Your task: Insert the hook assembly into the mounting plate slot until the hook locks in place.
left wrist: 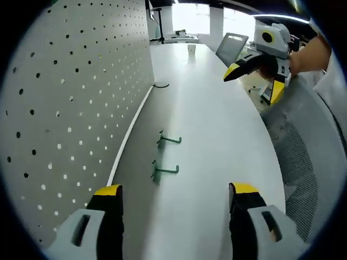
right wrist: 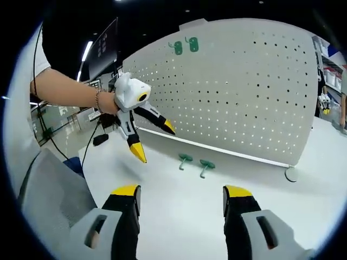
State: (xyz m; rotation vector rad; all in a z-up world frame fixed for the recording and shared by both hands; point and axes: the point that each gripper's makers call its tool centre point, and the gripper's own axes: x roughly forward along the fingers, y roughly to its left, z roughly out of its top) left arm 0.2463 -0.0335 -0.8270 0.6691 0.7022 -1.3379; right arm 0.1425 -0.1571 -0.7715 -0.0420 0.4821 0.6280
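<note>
In the left gripper view, the left hand-held gripper (left wrist: 176, 197) is seen at the bottom with its yellow-tipped jaws spread wide and nothing between them. Beyond the jaws a broad bare stretch of the white counter (left wrist: 217, 135) is shown, and two green hooks (left wrist: 167, 171) lie on it close to the foot of the pegboard (left wrist: 70, 108), one just beyond the other, their stems pointing away from the board. The pegboard stands upright along the counter's edge, and a round foot (left wrist: 160, 84) is seen at its far end. On the side away from the board, the counter's curved rim is bordered by a grey mesh chair (left wrist: 309, 157). Farther off, the right hand-held gripper (left wrist: 254, 80) is held in the air by a hand (left wrist: 312, 54), its jaws parted and empty.

In the right gripper view, the right hand-held gripper (right wrist: 180, 195) is likewise released. The hooks (right wrist: 195, 162) are found ahead of it, short of the pegboard (right wrist: 244, 86), with open counter (right wrist: 179, 216) all around them. Two green plates (right wrist: 184, 46) are mounted near the board's upper edge. The left hand-held gripper (right wrist: 154, 141) hangs open, well apart from the hooks. No writing can be read.
</note>
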